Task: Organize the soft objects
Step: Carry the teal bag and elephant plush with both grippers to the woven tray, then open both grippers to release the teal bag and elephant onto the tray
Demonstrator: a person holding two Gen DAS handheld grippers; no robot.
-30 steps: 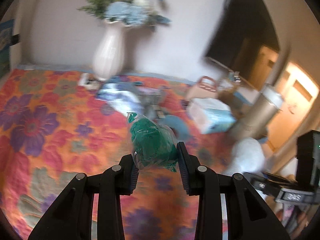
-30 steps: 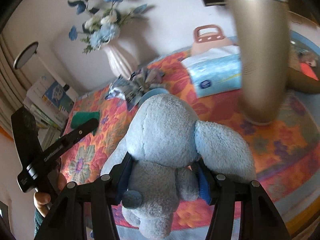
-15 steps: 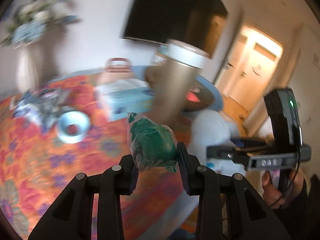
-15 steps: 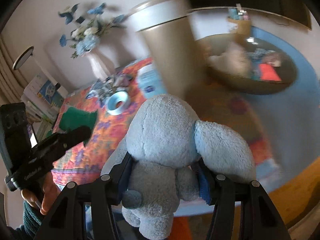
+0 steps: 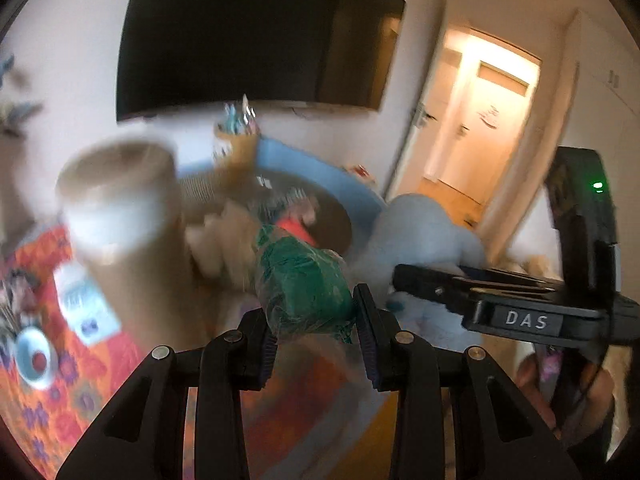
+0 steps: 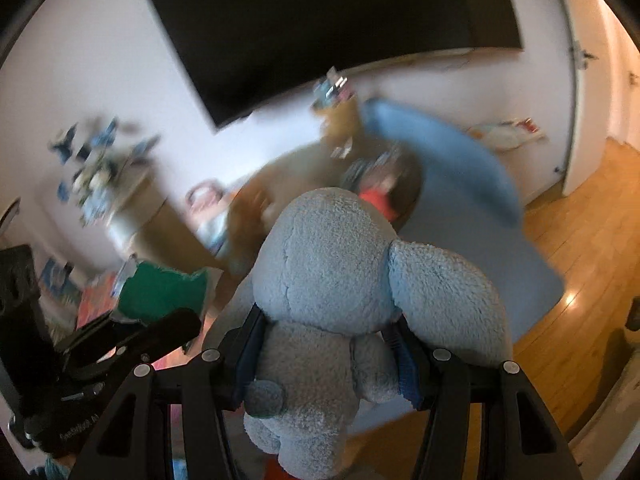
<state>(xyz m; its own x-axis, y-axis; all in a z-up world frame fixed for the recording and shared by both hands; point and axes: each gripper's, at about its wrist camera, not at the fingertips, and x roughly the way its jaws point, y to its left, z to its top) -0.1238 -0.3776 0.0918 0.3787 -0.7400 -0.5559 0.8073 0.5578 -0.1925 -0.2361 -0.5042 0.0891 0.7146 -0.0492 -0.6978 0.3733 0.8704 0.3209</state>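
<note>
The dark wall-mounted screen (image 6: 320,32) fills the upper field, far beyond both tools. Below it, ahead of the right tool, a blue mat (image 6: 472,216) spreads over the wooden floor (image 6: 580,240), with a round brown tray (image 5: 336,216) of blurred small items at its near edge. A lit doorway (image 5: 480,120) stands ahead and to the right of the left tool. To the front-left of the left tool lies the floral orange cloth (image 5: 24,380) covering the counter, bearing a blurred tan cylindrical container (image 5: 128,248), a white-and-blue packet (image 5: 82,308) and a small blue ring-shaped dish (image 5: 34,356). The grey-blue plush elephant (image 6: 344,288) is gripped by the right tool (image 6: 326,354): its body is squeezed between the two blue-padded fingers and its head and ear rise directly in front of the camera, clear of any surface. In the left wrist view the same plush appears to the right, with the person's hand (image 5: 576,384) on that tool's handle. The green soft bundle in clear wrap (image 5: 302,288) is gripped by the left tool (image 5: 314,338), pinched between both pads and projecting forward and upward from the fingertips. In the right wrist view this bundle shows at left, level with the plush.
</note>
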